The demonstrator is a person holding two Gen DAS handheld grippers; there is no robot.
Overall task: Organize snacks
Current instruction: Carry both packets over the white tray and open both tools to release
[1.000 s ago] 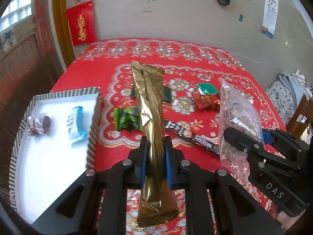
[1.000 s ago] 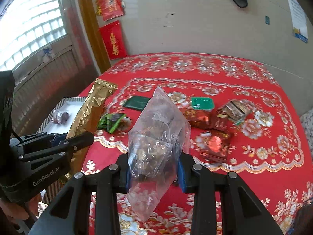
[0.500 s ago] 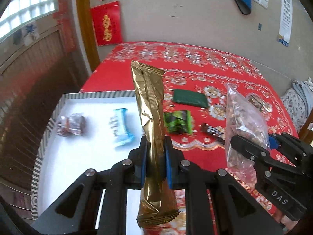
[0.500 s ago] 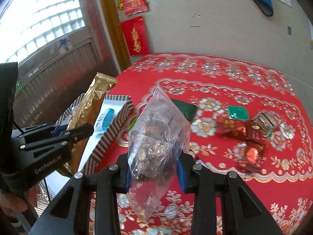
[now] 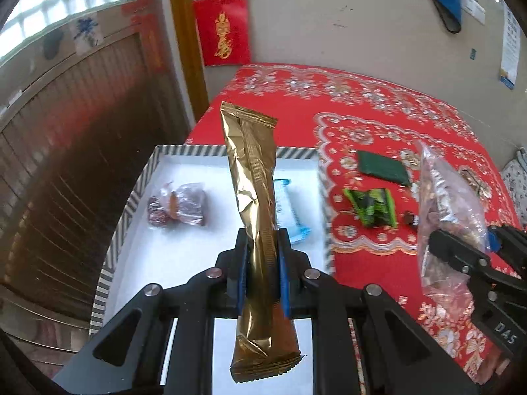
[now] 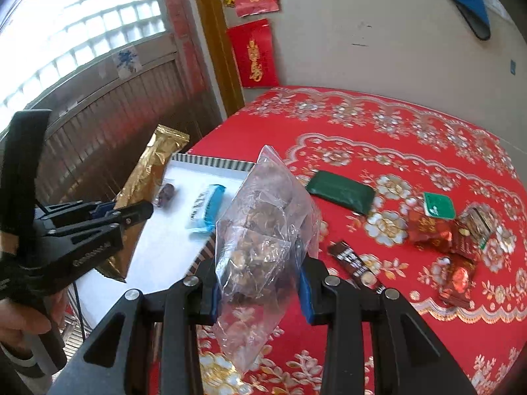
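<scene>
The left gripper [image 5: 262,247] was clamped almost fully shut on a long gold foil snack packet [image 5: 255,197], pinched across its lower half so the packet stood upright, its crimped tail hanging free below the blue pads; that mid-body grip probably kept the slim wrapper from flopping while it was carried. It hung above the white tray with a black-and-white striped rim [image 5: 131,191], which already held a clear-wrapped dark sweet [image 5: 176,209] at ten o'clock from the claw and a blue-and-white wrapper [image 5: 290,214] just past the packet at one o'clock. The right gripper [image 6: 260,283] was parted only as far as its load allowed, its pads pressing the sides of a clear plastic bag of brown nuts [image 6: 263,230], held over the tray's near edge. On the red floral tablecloth [image 6: 395,131], at two to three o'clock, lay the unsorted snacks: a dark green pouch [image 6: 341,191], a brown sachet [image 6: 355,263] and red foil sweets [image 6: 428,233]. Both loads seemed bound for the tray.
</scene>
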